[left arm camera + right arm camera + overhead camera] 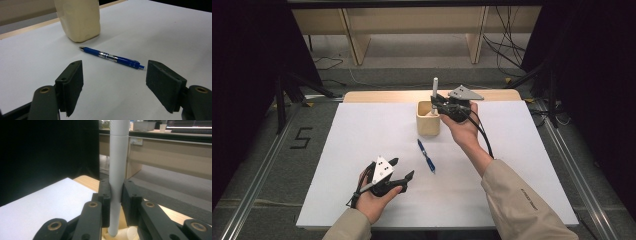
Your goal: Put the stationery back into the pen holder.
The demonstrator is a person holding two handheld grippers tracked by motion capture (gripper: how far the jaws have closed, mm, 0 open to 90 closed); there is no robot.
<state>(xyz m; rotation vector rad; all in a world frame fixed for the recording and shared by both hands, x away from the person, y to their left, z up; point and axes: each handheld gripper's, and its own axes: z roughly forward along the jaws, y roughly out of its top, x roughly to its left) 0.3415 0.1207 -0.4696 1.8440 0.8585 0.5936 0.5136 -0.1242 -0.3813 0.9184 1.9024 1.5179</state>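
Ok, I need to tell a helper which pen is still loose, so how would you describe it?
On the white table, find the cream holder near the far edge. The blue pen lies flat just before it, untouched; the white pen stands upright, clamped in the right gripper.

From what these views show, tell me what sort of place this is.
Probably a lab or recording workspace, not a home: a white table flanked by metal floor rails, loose cables on grey carpet, black curtains at the sides, and plain wooden desks behind.

Right gripper [437, 103] holds white pen [435, 87], seemingly over cup [428, 125].
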